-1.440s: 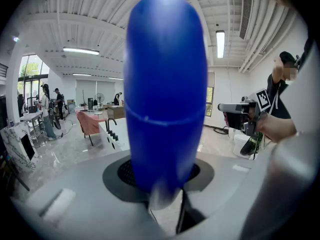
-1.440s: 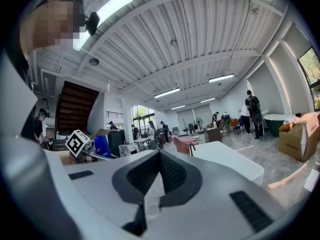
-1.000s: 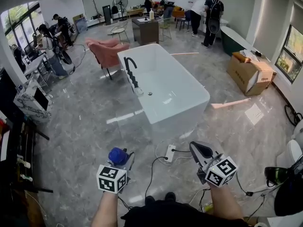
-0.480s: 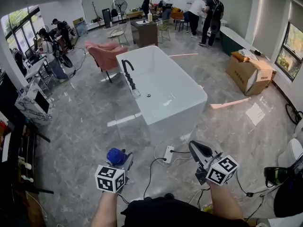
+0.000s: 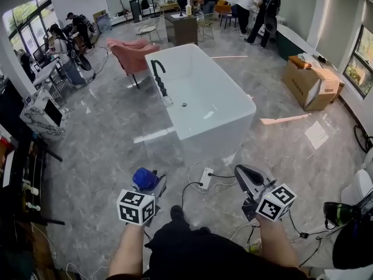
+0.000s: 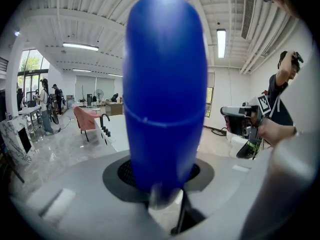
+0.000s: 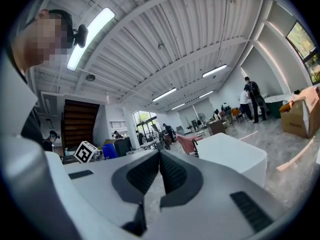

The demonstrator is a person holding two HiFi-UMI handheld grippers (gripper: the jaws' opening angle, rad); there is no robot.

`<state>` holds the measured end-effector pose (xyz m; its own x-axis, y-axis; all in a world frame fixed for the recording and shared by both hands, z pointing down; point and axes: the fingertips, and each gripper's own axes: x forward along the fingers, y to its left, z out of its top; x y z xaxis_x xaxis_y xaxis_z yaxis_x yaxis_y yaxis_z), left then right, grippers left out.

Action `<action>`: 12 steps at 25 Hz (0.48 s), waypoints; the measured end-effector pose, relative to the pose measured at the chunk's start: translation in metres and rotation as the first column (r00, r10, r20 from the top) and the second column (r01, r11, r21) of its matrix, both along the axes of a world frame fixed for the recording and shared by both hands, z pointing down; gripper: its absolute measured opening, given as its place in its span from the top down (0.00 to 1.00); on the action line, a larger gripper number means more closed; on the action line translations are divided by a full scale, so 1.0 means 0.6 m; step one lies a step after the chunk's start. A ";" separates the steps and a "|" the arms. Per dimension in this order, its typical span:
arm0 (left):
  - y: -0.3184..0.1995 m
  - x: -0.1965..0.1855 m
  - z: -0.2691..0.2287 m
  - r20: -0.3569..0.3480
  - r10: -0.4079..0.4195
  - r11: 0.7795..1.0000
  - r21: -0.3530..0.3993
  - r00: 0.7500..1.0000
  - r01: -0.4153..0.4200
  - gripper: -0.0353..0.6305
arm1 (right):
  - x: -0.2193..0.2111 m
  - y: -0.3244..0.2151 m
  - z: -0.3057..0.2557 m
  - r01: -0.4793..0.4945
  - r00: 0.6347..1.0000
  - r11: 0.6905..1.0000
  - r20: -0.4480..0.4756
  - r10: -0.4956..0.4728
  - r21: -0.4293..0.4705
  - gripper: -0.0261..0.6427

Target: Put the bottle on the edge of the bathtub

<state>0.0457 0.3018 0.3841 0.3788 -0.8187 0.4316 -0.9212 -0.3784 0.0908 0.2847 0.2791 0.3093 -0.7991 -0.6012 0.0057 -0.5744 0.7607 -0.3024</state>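
A blue bottle (image 5: 144, 179) (image 6: 165, 94) stands between the jaws of my left gripper (image 5: 150, 186), which is shut on it; it fills the middle of the left gripper view. The white bathtub (image 5: 233, 119) (image 6: 114, 130) (image 7: 235, 154) stands ahead on the grey floor, a black faucet (image 5: 160, 80) at its left rim. My right gripper (image 5: 247, 177) (image 7: 160, 164) is held low at the right, jaws together with nothing between them. Both grippers are some way short of the tub's near end.
A white power strip (image 5: 205, 178) and cables lie on the floor between me and the tub. A pink armchair (image 5: 131, 54) stands behind the tub, a cardboard box (image 5: 315, 85) at the right, a marble-look stand (image 5: 42, 116) at the left. Several people work at the back.
The view has moved forward: the tub and power strip sit slightly nearer and lower in the frame. Both grippers keep their hold and pose.
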 end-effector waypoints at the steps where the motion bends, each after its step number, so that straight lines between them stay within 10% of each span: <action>1: -0.002 -0.001 0.001 -0.002 -0.003 1.000 -0.001 1.000 0.003 0.73 | 0.000 -0.003 0.005 0.000 1.000 1.000 0.000 0.000 -0.006 0.94; 12: -0.042 -0.042 0.029 -0.019 -0.022 0.999 -0.028 1.000 0.022 0.73 | -0.059 -0.051 0.042 0.053 0.998 0.996 -0.017 -0.055 -0.071 0.94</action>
